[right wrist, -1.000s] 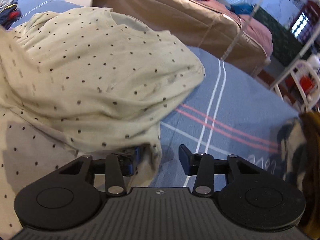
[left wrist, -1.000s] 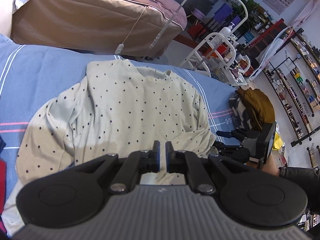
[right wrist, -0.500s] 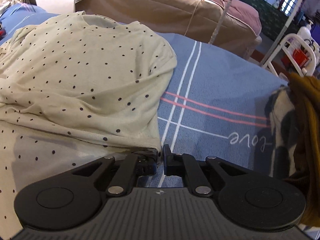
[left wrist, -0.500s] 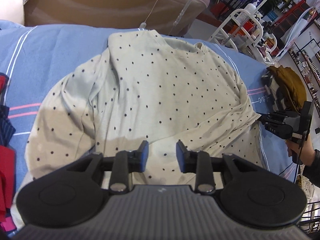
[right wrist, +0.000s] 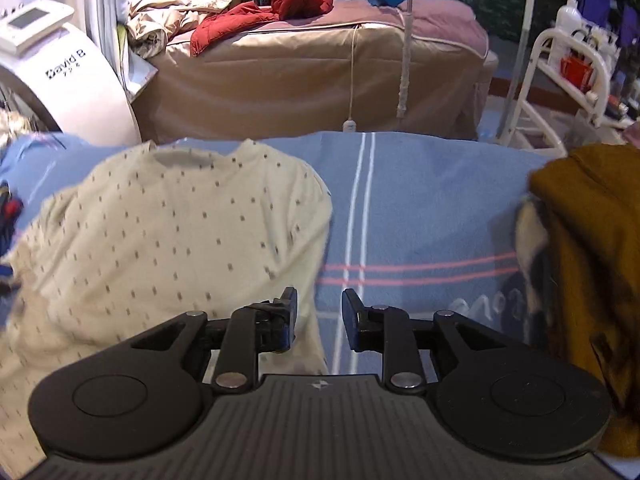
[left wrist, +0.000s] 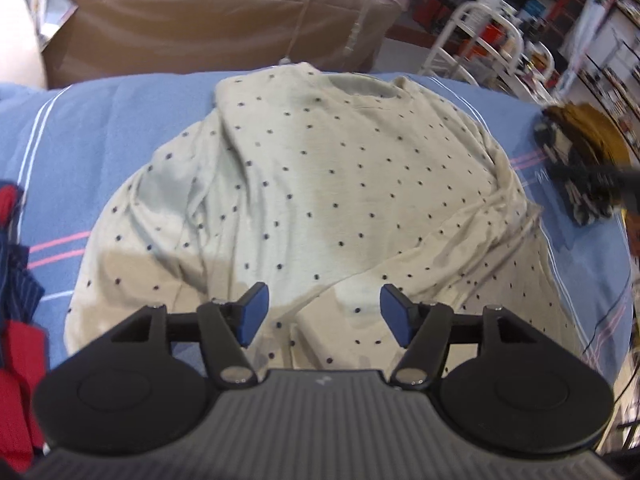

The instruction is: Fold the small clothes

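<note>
Both claws were seen with jaws opening and nothing pinched: the left gripper (left wrist: 323, 310) above the cream polka-dot shirt (left wrist: 320, 200), the right gripper (right wrist: 319, 316) at its edge. Soft, wrinkled and dark-dotted, the shirt was spread on the blue striped blanket (right wrist: 420, 208), one sleeve folded across its front.

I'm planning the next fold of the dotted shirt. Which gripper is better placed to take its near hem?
Probably left. The left gripper hangs over the polka-dot shirt, jaws opening with nothing between them. The right gripper, also opening, sits at the shirt's edge, mostly over the blue blanket.
</note>
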The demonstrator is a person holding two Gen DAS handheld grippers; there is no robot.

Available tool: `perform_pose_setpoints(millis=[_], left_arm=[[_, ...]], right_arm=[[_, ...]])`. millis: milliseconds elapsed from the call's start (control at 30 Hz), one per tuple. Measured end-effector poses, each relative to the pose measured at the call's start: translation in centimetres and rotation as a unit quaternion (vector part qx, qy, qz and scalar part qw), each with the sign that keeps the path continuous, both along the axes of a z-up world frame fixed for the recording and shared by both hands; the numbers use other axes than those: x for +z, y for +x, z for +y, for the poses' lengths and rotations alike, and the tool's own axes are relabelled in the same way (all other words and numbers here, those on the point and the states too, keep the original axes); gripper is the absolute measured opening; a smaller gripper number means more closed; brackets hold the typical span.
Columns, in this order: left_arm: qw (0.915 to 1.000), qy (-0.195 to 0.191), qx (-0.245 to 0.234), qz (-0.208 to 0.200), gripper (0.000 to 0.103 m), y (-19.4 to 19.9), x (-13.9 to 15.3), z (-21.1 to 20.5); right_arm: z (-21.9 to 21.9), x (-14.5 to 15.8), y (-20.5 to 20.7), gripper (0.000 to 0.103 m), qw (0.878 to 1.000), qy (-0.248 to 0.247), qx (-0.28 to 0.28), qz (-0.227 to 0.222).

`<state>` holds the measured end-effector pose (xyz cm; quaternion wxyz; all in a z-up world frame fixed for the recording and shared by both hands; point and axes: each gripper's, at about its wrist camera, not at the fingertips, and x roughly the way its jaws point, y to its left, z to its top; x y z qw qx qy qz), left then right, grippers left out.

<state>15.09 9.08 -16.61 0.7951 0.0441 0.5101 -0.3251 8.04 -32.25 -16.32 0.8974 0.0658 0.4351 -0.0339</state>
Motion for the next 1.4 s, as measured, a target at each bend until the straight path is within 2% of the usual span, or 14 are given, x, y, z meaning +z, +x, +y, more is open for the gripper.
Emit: perform_pose_setpoints(millis=[167,367,433,467,500,600,700,767,867,967,1167,1300,1367,1400], left_arm=[[0.9968,0.036,-0.069,-0.015,0.061,-0.5,-0.7,-2.1],[0.9956,0.030,-0.088,-0.014,0.061,-0.4,-0.8,-2.0],[0.9946,0.034,-0.097,-0.013,0.061,-0.4,-0.9,-2.0],[0.9942,0.036,-0.101,-0.011,0.061,-0.4,-1.0,-2.0],[0.9938,0.035,-0.106,-0.007,0.060,-0.3,-1.2,-2.0],[0.9912,0.047,-0.123,-0.004,0.059,-0.2,-1.8,-2.4],[0.9898,0.049,-0.132,0.022,0.052,0.5,-3.2,-2.7],[0.9887,0.057,-0.136,0.028,0.029,0.7,-4.3,-2.8],[0.9892,0.062,-0.130,0.029,0.013,1.0,-5.1,-2.9],[0.9911,0.061,-0.117,0.014,0.006,1.2,-4.2,-2.7],[0.9964,0.055,-0.058,-0.027,0.005,3.4,-1.1,-1.1],[0.9963,0.040,-0.074,-0.017,0.008,4.4,-0.7,-1.4],[0.9943,0.052,-0.092,-0.015,0.027,4.1,-1.2,-2.3],[0.9932,0.051,-0.104,-0.008,0.031,3.7,-1.7,-2.7]], right_arm=[[-0.2,-2.3,6.2,0.041,0.998,0.032,-0.019,0.047],[1.0,-3.7,8.6,0.041,0.994,0.014,-0.024,0.102],[1.2,-4.0,8.9,0.033,0.994,-0.003,-0.015,0.112],[1.2,-4.1,8.9,0.021,0.993,-0.008,-0.013,0.115],[1.1,-4.1,8.9,0.014,0.993,-0.012,-0.013,0.114],[0.4,-3.9,8.7,0.008,0.994,-0.007,-0.013,0.109],[0.2,-3.7,8.7,0.005,0.994,-0.006,-0.010,0.104],[0.0,-3.7,8.6,0.004,0.995,0.001,-0.009,0.102],[-0.1,-3.6,8.6,0.003,0.995,0.005,-0.009,0.098],[-0.5,-2.7,8.4,0.002,0.997,0.003,-0.013,0.080],[-2.4,-1.2,9.2,0.002,0.998,0.007,-0.036,0.057],[-2.9,-1.6,10.6,0.002,0.997,0.010,-0.052,0.059],[-2.6,-2.3,11.1,0.002,0.996,-0.005,-0.045,0.071],[-2.6,-2.4,11.2,0.002,0.996,-0.007,-0.046,0.075]])
